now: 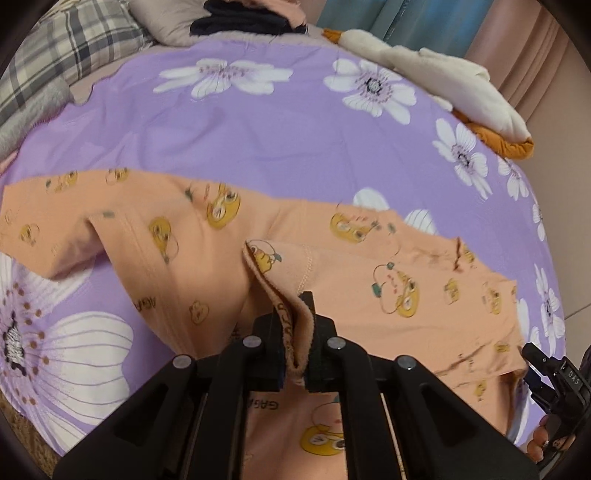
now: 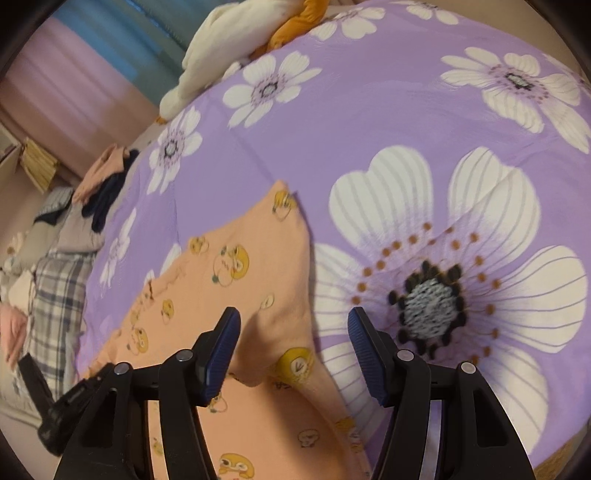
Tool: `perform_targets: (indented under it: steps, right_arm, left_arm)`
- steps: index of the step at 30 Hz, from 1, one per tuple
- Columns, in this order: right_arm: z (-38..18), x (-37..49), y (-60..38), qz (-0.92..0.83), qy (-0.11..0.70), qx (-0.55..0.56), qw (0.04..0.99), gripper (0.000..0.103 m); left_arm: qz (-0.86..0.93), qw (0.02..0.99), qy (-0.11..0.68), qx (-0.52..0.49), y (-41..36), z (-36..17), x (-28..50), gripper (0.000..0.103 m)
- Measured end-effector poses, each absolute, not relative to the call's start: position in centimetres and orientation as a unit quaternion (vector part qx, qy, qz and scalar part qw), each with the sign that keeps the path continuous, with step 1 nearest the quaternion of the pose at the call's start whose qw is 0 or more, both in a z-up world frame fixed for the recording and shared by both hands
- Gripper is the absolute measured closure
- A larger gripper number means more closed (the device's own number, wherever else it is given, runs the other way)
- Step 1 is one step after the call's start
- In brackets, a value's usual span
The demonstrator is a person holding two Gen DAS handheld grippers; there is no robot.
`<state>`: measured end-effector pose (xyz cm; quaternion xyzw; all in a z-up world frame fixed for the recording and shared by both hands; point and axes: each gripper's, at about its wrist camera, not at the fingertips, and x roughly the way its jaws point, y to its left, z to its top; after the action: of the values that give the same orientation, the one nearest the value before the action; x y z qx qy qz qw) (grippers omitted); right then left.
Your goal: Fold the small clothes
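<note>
A small peach garment (image 1: pixel 207 236) printed with yellow cartoon figures lies spread on the purple flowered bedsheet (image 1: pixel 258 133). My left gripper (image 1: pixel 295 310) is shut on a folded-up edge of this garment, and the cloth bunches between its pads and lifts off the bed. In the right wrist view the same peach garment (image 2: pixel 236 266) runs from the lower middle toward the left. My right gripper (image 2: pixel 293 317) hangs open just above the garment's right edge, with nothing between its blue fingertips (image 2: pixel 221 354). The right gripper (image 1: pixel 554 373) also shows at the lower right of the left wrist view.
A white and orange soft bundle (image 1: pixel 443 74) lies at the far right edge of the bed. A plaid pillow (image 1: pixel 55 55) and a pile of dark and peach clothes (image 1: pixel 243 18) sit at the head. The bedsheet (image 2: pixel 369 110) ends near the right, by pink curtains.
</note>
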<state>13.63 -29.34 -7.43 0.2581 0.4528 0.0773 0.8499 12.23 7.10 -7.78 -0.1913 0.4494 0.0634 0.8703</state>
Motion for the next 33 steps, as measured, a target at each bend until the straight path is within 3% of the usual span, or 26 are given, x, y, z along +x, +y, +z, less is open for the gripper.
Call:
perform_targets:
  steps: [4, 5, 7, 10, 16, 33]
  right_arm:
    - [-8.1, 13.9, -27.9, 0.087, 0.465, 0.234, 0.850, 0.041]
    - [-8.0, 13.8, -27.6, 0.088, 0.463, 0.227, 0.852, 0.046]
    - [-8.2, 13.9, -27.1, 0.088, 0.466, 0.211, 0.855, 0.077]
    - [-8.1, 13.8, -27.0, 0.076, 0.462, 0.196, 0.861, 0.091]
    - [-5.9, 13.0, -27.8, 0.059, 0.415, 0.192, 0.887, 0.096]
    - [-8.5, 14.5, -26.3, 0.029, 0.457, 0.144, 0.877, 0.096]
  left_arm:
    - [0.065, 0.868, 0.454, -0.188, 7.1, -8.6, 12.2, 0.095]
    - [0.064, 0.868, 0.454, -0.188, 7.1, -8.7, 12.2, 0.095]
    - [0.063, 0.868, 0.454, -0.189, 7.2, -8.7, 12.2, 0.094]
    - [0.060, 0.868, 0.454, -0.191, 7.3, -8.8, 12.1, 0.093]
    - [0.055, 0.866, 0.455, -0.201, 7.4, -9.1, 11.9, 0.093]
    - [0.037, 0.861, 0.452, -0.229, 8.3, -9.6, 11.7, 0.090]
